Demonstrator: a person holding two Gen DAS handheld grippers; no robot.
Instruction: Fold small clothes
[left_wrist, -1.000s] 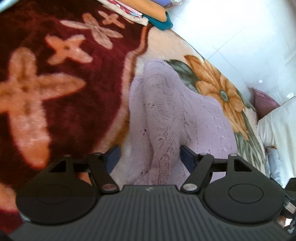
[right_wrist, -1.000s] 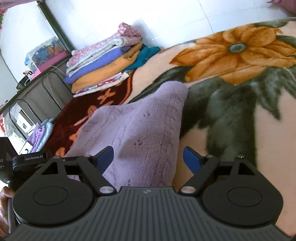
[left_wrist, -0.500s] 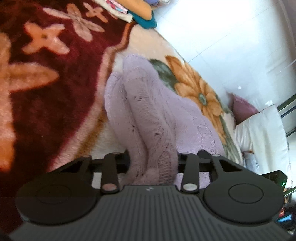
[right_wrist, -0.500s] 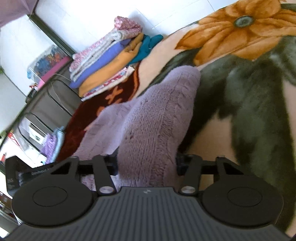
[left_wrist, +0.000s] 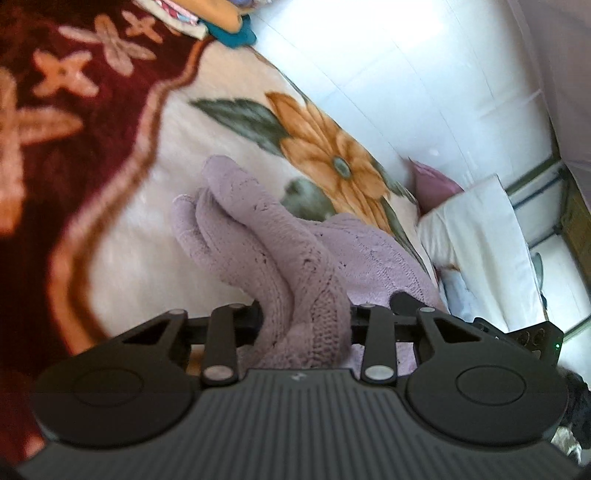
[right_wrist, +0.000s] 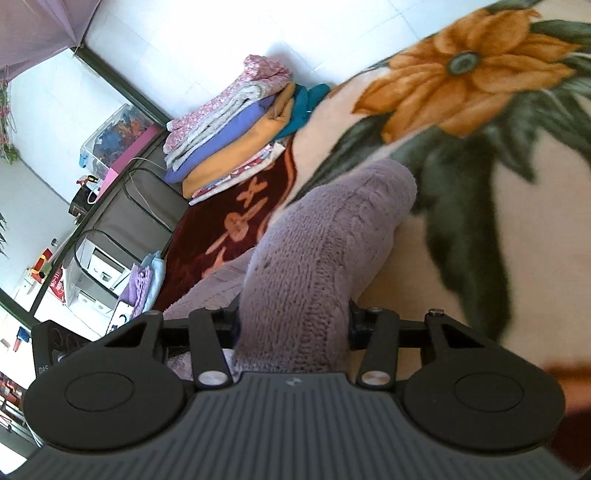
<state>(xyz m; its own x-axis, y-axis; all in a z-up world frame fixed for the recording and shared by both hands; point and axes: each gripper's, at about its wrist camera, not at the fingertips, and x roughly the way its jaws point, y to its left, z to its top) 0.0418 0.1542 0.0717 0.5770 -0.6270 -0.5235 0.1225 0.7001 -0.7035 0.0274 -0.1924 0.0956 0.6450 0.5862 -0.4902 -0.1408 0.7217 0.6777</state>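
Observation:
A lilac knitted garment (left_wrist: 266, 236) lies bunched on a floral blanket (left_wrist: 122, 251), one end raised off it. My left gripper (left_wrist: 304, 317) is shut on a thick fold of that knit, which hangs forward from the jaws in long ridges. In the right wrist view the same lilac garment (right_wrist: 332, 229) rises in a rounded hump from the blanket (right_wrist: 461, 266). My right gripper (right_wrist: 293, 321) is shut on it too. The fabric hides both pairs of fingertips.
A stack of folded clothes (right_wrist: 236, 136) sits at the blanket's far edge, also seen as folded clothes (left_wrist: 207, 18). A white pillow (left_wrist: 476, 251) and a pink cushion (left_wrist: 432, 184) lie to the right. A grey fabric cabinet (right_wrist: 122, 206) stands at the left.
Both grippers went from open around the flat garment to shut on it. They have since risen, and the knit now hangs bunched from the jaws above the blanket.

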